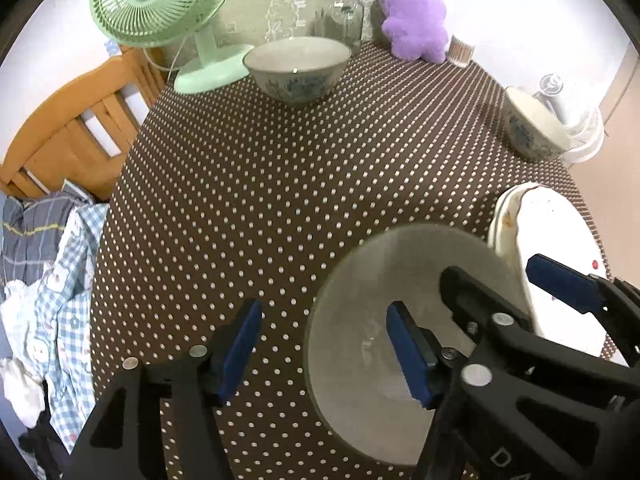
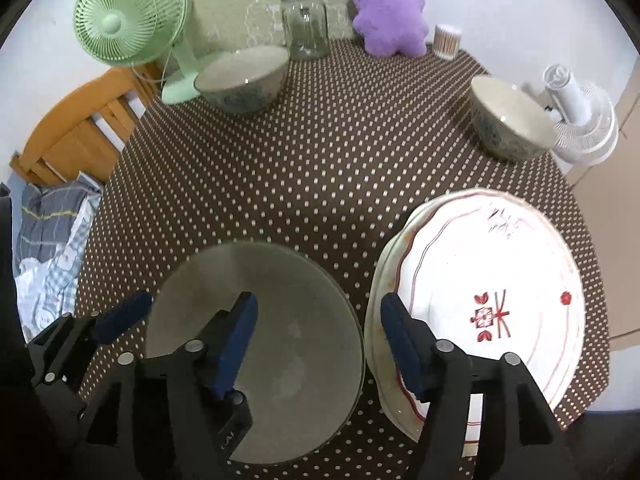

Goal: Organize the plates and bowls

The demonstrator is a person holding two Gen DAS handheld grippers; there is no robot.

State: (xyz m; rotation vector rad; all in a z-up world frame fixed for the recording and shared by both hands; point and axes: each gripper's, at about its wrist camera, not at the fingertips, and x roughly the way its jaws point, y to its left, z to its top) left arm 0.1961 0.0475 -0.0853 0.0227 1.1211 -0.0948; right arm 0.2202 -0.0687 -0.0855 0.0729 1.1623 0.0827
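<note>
The left gripper (image 1: 324, 344) stands wide open at the bottom of its frame, straddling the left rim of the grey bowl (image 1: 376, 320), gripping nothing. The right gripper (image 2: 318, 340) is likewise spread wide, one finger over the grey bowl's inside and the other over the edge of the stacked plates (image 2: 492, 280) at lower right; contact cannot be told. Two patterned bowls sit farther up: one (image 2: 244, 80) near the green fan (image 2: 128, 20), one (image 2: 510, 120) at right.

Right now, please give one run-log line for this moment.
left gripper: open, astride near bowl rim | right gripper: open, between bowl and plate stack | nothing gripped
</note>
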